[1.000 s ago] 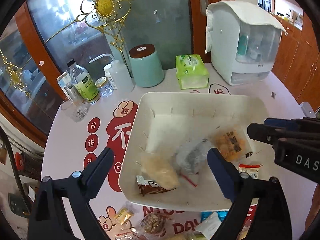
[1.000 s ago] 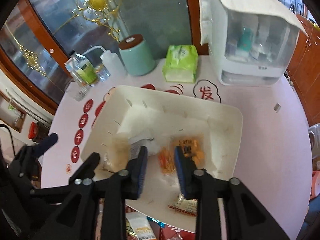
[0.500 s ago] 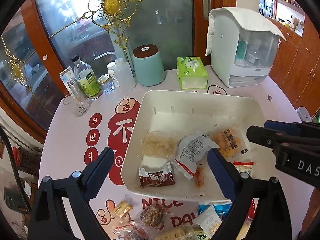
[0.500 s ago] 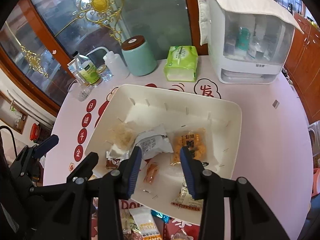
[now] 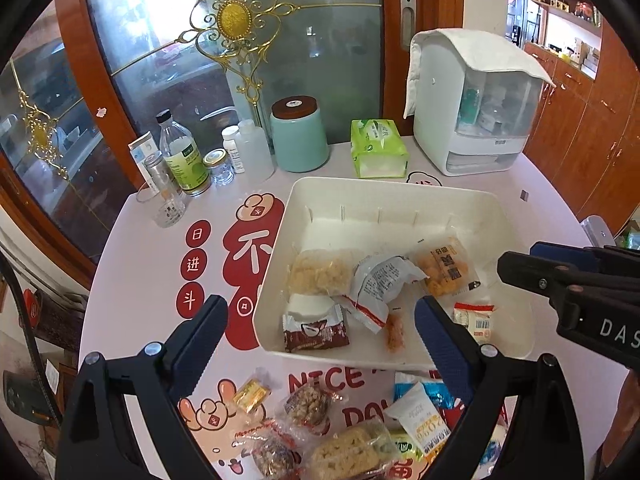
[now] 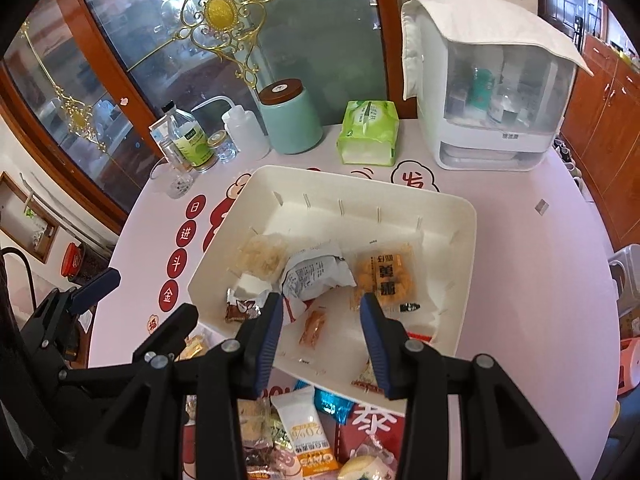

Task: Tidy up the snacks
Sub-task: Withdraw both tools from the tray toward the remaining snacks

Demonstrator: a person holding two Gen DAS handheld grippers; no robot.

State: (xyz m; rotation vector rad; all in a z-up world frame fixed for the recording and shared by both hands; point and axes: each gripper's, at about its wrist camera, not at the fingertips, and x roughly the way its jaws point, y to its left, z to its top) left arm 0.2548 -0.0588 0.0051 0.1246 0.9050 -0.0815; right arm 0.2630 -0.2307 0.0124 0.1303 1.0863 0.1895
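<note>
A white bin (image 5: 384, 194) (image 6: 464, 216) sits mid-table and holds several snack packets: a small orange packet (image 5: 394, 328) (image 6: 312, 328), a grey-white wrapper (image 5: 380, 280) (image 6: 316, 272), an orange biscuit pack (image 5: 444, 266) (image 6: 386, 276) and a brown packet (image 5: 316, 332). Loose snacks (image 5: 332, 428) (image 6: 304, 436) lie on the table in front of the bin. My left gripper (image 5: 320, 344) is open and empty above the bin's near edge. My right gripper (image 6: 320, 336) is open and empty above the small orange packet.
At the back stand a teal canister (image 5: 298, 136), a green tissue pack (image 5: 378, 148), a white covered appliance (image 5: 476, 108), bottles and jars (image 5: 184, 156). The table mat has red print. Wooden cabinets stand at the right.
My right gripper has opened and let the small orange packet drop into the bin. Both grippers have pulled back and up from the bin.
</note>
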